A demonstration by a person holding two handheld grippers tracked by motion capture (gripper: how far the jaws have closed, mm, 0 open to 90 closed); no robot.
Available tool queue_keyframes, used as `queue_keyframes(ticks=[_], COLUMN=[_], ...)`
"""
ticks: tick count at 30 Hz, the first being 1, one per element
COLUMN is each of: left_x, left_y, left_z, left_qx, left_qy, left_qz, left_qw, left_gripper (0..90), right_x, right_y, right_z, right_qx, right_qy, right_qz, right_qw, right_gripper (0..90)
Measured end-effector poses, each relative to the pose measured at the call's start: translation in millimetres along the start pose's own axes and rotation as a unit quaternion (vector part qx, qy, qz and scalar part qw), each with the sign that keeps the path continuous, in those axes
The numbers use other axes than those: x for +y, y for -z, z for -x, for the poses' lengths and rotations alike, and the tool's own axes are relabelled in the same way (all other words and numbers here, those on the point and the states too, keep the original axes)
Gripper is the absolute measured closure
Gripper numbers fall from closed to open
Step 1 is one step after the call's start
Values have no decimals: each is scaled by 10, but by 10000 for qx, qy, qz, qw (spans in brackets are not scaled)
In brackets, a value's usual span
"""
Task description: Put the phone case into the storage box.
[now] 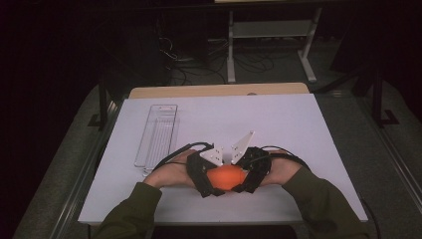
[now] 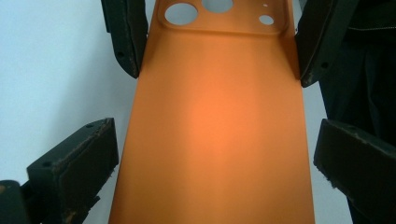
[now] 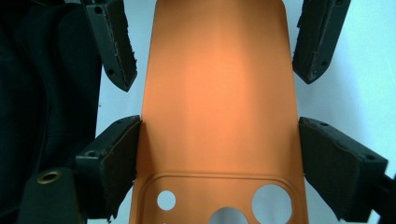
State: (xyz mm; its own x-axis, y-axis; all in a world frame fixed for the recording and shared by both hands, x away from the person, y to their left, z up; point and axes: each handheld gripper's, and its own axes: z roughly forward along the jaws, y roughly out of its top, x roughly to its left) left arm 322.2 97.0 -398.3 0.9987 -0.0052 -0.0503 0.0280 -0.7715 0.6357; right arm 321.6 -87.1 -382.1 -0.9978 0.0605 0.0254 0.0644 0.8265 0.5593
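**Orange case held from both ends**

Here, the right gripper [image 3: 217, 154] clamps the camera-cutout end of the flat orange plastic phone case [image 1: 226, 177]; the left gripper [image 2: 215, 154] brackets the other, contact unclear. Its long axis runs left-right above the white table [image 1: 278, 124], clear plastic tray [image 1: 158, 134] well apart.

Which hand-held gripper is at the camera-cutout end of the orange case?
The right hand-held gripper: the camera cutouts lie between its own jaws. The left hand-held gripper straddles the plain end.
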Motion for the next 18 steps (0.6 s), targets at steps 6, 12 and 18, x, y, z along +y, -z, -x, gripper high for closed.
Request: queue_keyframes(ticks=[6,12,18], left_x=[-6,-6,-6], left_y=[-13,-21,-15], left_z=[6,10,10], left_qx=[21,16,18], left_qy=[30,48,20], left_qz=[-41,-18,-30], left_qw=[10000,10000,10000], left_gripper=[0,0,52], right_x=[9,14,15], right_y=[4,-1,2], right_z=[1,-4,-5], right_qx=[23,8,8], right_qy=[40,63,70], right_qz=[46,38,37], right_qw=[10000,10000,10000], right_gripper=[151,151,151])
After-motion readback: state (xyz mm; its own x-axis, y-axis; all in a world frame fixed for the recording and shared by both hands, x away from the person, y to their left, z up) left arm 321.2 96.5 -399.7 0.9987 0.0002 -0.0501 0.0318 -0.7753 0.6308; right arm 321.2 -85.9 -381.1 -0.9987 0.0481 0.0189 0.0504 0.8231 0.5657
